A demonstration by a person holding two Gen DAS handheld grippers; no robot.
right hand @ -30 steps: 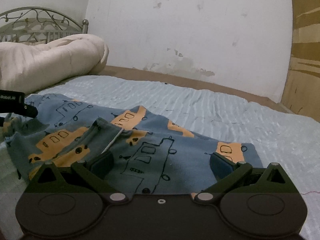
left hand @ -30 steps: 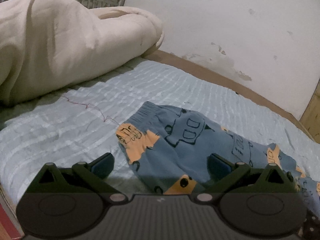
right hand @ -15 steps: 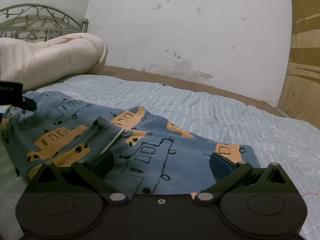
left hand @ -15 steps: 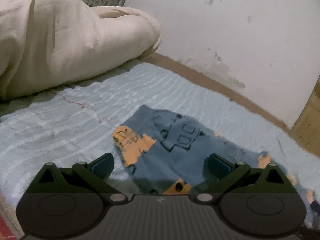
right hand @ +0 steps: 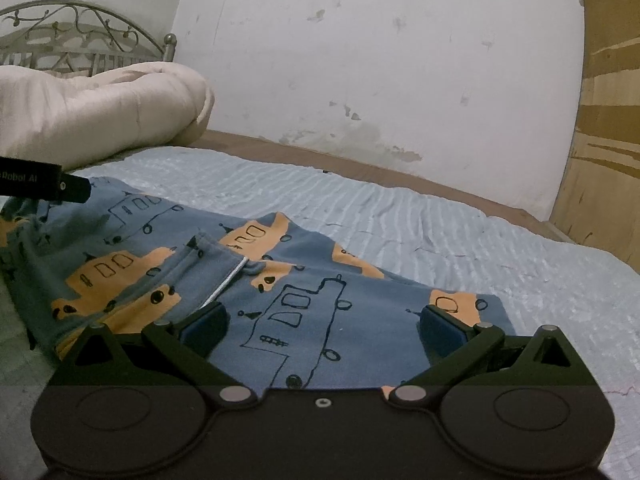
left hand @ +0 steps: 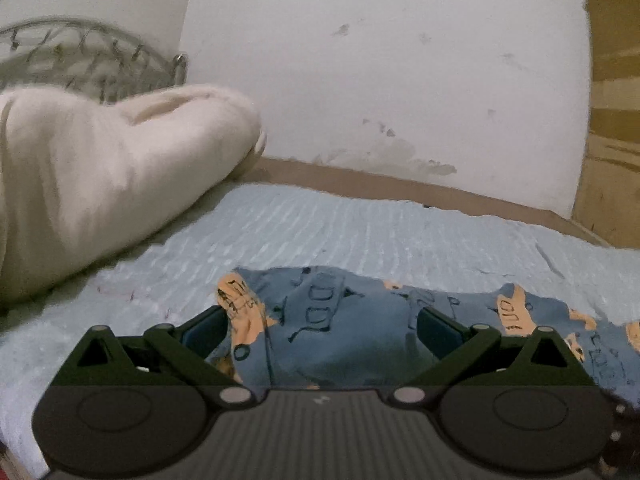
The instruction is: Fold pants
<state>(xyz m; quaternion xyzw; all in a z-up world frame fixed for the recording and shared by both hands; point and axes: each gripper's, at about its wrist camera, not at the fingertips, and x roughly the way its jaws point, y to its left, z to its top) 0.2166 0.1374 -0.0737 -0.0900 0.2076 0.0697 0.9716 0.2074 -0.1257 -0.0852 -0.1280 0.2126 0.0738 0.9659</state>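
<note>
Blue child's pants [right hand: 280, 280] with orange and outlined vehicle prints lie folded on the light blue bedsheet [right hand: 440, 232]. In the left wrist view the pants [left hand: 340, 320] lie low in front of my left gripper [left hand: 320, 326], which is open with the waistband end between its fingers. My right gripper [right hand: 322, 326] is open and low over the other end of the pants, with cloth between its fingers. A white drawstring [right hand: 226, 280] shows at a fold. The left gripper's black body [right hand: 44, 186] shows at the left edge of the right wrist view.
A rolled cream duvet [left hand: 100, 180] lies at the head of the bed before a metal headboard [right hand: 80, 40]. A stained white wall [right hand: 380, 80] runs behind the bed. A wooden panel [right hand: 608, 140] stands at the right. The bed's brown frame [left hand: 380, 186] borders the sheet.
My left gripper has dropped lower and swung right, closer to the waistband end of the pants. My right gripper has barely moved. Both stay open.
</note>
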